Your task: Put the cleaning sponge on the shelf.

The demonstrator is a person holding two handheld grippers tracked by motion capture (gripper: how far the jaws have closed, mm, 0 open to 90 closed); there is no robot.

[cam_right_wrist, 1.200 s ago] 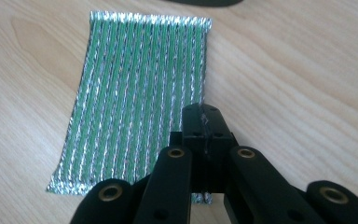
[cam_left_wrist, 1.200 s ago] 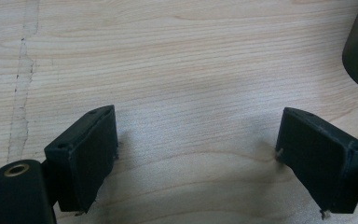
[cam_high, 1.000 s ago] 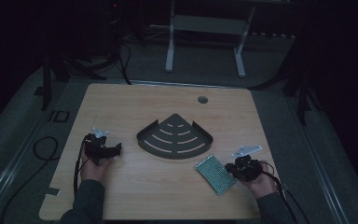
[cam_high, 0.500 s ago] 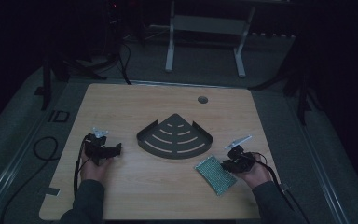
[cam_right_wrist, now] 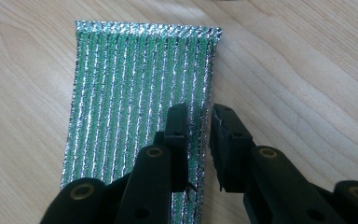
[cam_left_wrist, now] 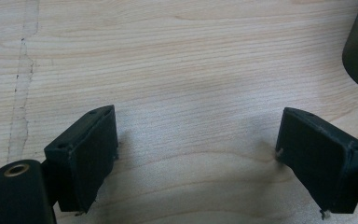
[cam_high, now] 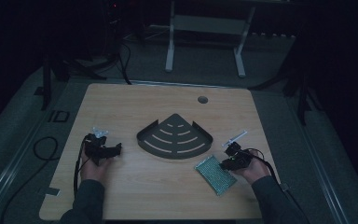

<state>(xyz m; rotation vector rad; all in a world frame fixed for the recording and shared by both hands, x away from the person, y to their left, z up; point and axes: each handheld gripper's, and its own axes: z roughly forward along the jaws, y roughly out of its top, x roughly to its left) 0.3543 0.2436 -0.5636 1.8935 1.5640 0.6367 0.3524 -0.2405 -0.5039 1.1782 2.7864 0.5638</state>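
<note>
Sponge (cam_right_wrist: 140, 88) edge between narrowed right claw (cam_right_wrist: 198, 119) jaws, left claw (cam_left_wrist: 196, 154) spread

Left tool (cam_high: 103, 150) rests with jaws spread wide; right tool (cam_high: 230, 163) nearly closed.

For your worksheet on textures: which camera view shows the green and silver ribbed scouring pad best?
The right gripper view: the green and silver ribbed scouring pad is close, ribs clear. The high view shows it small and dim.
</note>
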